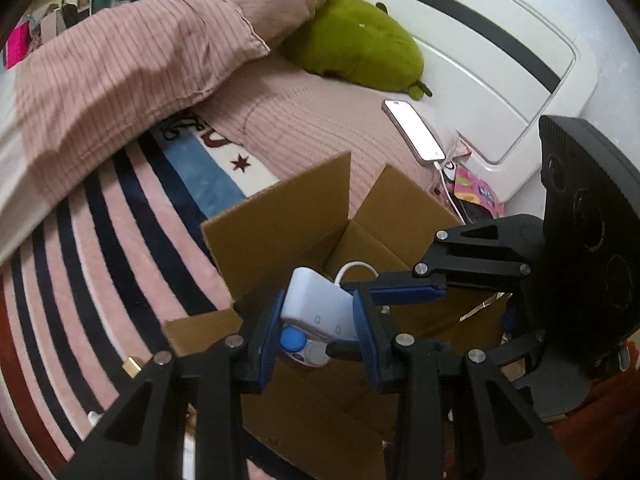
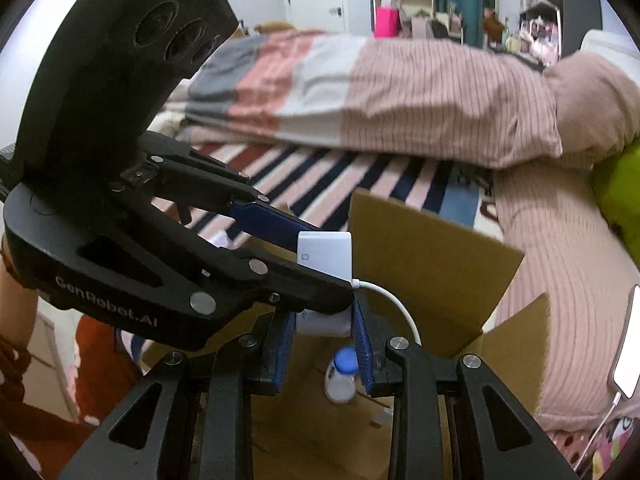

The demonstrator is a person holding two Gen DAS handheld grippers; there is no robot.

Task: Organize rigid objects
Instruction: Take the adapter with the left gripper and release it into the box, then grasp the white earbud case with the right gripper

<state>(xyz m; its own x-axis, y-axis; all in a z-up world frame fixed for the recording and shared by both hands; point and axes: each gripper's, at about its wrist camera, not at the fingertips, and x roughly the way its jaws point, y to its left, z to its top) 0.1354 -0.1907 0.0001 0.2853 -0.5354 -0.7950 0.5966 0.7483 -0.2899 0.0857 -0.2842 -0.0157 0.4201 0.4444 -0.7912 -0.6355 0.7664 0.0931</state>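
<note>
Both grippers hold one white adapter (image 1: 316, 308) above the open cardboard box (image 1: 280, 216) on the bed.

Left gripper (image 1: 316, 332): jaws closed on the adapter; the blue pads (image 1: 268, 332) press its two long sides. In the right wrist view the left gripper (image 2: 320, 264) enters from the left, and the adapter (image 2: 326, 254) sits between its finger ends.

Right gripper (image 2: 322, 344): jaws closed on the lower end of the same adapter; the ribbed blue pads (image 2: 365, 348) lie against it on both sides. In the left wrist view the right gripper (image 1: 360, 286) reaches in from the right, touching the adapter at the cable end.

A white cable (image 2: 396, 308) leaves the adapter and curves down towards the box (image 2: 432, 240).

Inside the box, below the adapter, stands a small white bottle (image 2: 342, 376) with a blue cap. In the left wrist view the same bottle (image 1: 294, 340) shows just under the adapter.

The box flaps stand open. The box rests on a striped blanket (image 1: 120, 248).

Beyond the box lie a pink quilt (image 1: 132, 64), a green plush toy (image 1: 360, 52) and a phone (image 1: 414, 130) on charge
</note>
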